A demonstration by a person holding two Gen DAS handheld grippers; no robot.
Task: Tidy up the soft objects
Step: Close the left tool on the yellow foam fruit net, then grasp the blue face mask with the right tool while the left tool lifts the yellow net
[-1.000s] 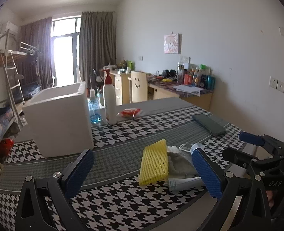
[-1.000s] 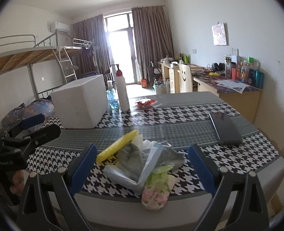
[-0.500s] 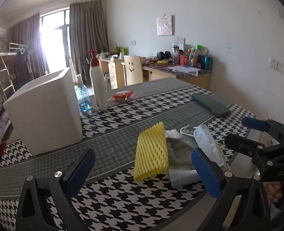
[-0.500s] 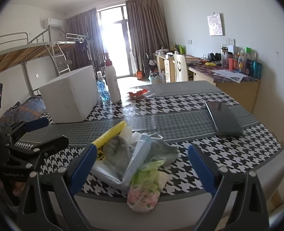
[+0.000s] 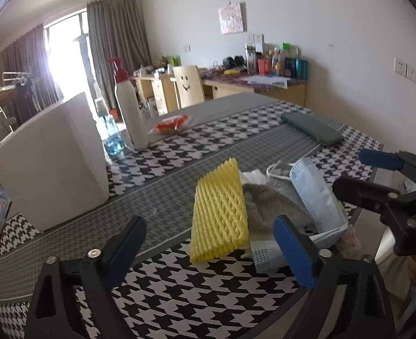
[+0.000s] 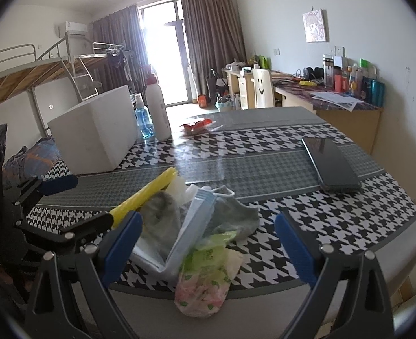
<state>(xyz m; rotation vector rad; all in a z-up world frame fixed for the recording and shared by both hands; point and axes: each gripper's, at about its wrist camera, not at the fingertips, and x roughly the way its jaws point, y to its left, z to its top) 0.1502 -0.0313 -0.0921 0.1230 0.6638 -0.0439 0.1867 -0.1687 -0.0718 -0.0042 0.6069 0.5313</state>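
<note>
In the left wrist view, a white foam box [image 5: 50, 161] is seen at the left on the checked tabletop [image 5: 208, 276], and a white bottle [image 5: 130, 113] behind it. The left gripper [image 5: 208, 254] is closing with nothing pressed between its jaws. A yellow foam net [image 5: 219, 212] lies at centre, touching a grey sock [image 5: 267, 206] and a blue mask [image 5: 312, 192]. In the right wrist view, the right gripper [image 6: 208, 250] is held wide before a tissue pack [image 6: 205, 276] at the lower centre edge.
</note>
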